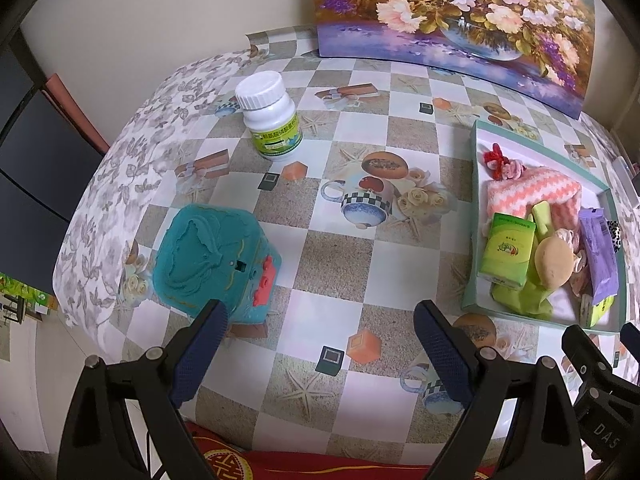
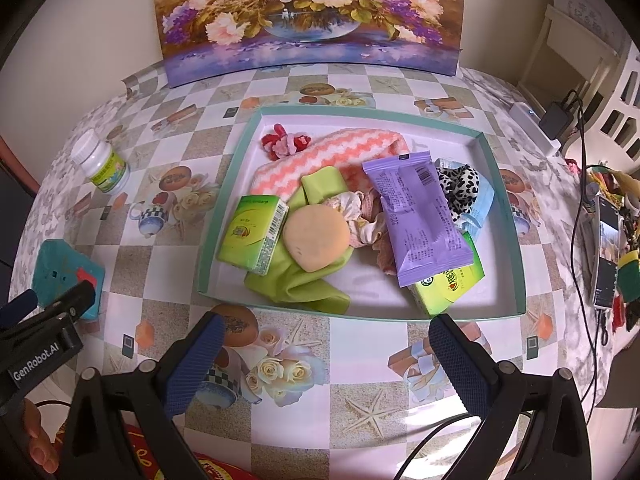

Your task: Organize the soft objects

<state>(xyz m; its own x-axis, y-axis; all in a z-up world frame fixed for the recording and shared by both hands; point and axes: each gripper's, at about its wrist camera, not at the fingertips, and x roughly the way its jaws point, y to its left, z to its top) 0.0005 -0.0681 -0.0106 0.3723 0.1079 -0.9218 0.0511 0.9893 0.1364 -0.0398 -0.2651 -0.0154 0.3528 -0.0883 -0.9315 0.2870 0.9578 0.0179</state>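
Observation:
A shallow teal-rimmed box [image 2: 506, 216] [image 1: 476, 216] on the table holds several soft things: a pink zigzag towel [image 2: 360, 148] [image 1: 536, 190], a green cloth [image 2: 312, 284], two green tissue packs [image 2: 252, 236] [image 2: 452, 288], a round tan sponge [image 2: 316, 236] [image 1: 554, 262], a purple packet [image 2: 424, 216] [image 1: 598, 256], scrunchies [image 2: 458, 188] and a red-pink hair tie [image 2: 286, 142]. My right gripper [image 2: 328, 344] is open just in front of the box's near rim, empty. My left gripper [image 1: 320, 332] is open and empty over the table, to the box's left.
A teal plastic toy box [image 1: 212, 264] [image 2: 66, 270] sits by my left finger. A white pill bottle [image 1: 270, 116] [image 2: 102, 166] stands further back. A flower painting [image 2: 308, 16] leans on the wall. A phone [image 2: 606, 252], cables and a charger lie at the right.

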